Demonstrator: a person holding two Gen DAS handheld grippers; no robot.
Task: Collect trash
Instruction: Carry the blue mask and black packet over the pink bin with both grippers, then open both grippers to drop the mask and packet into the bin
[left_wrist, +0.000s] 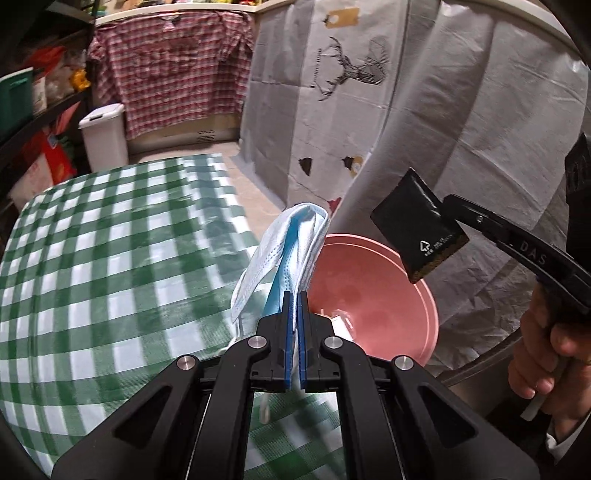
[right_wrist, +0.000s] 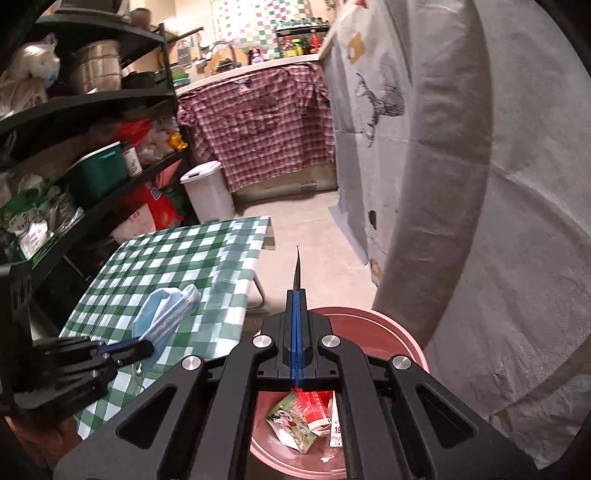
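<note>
Left gripper (left_wrist: 294, 295): clamped on blue face mask (left_wrist: 291, 243), above tablecloth edge. Right gripper (right_wrist: 297, 295): pinching black sachet (left_wrist: 417, 236) over pink bin (left_wrist: 388, 295) holding wrappers (right_wrist: 299, 417). Beyond: checked table (left_wrist: 110, 240), white bin (right_wrist: 207, 192).

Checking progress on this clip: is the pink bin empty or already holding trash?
Holding trash: the pink bin already contains crumpled wrappers, seen below the right claw.

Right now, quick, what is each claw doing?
Left claw: closed on a blue face mask.
Right claw: closed on a black packet, above the pink bin.
</note>
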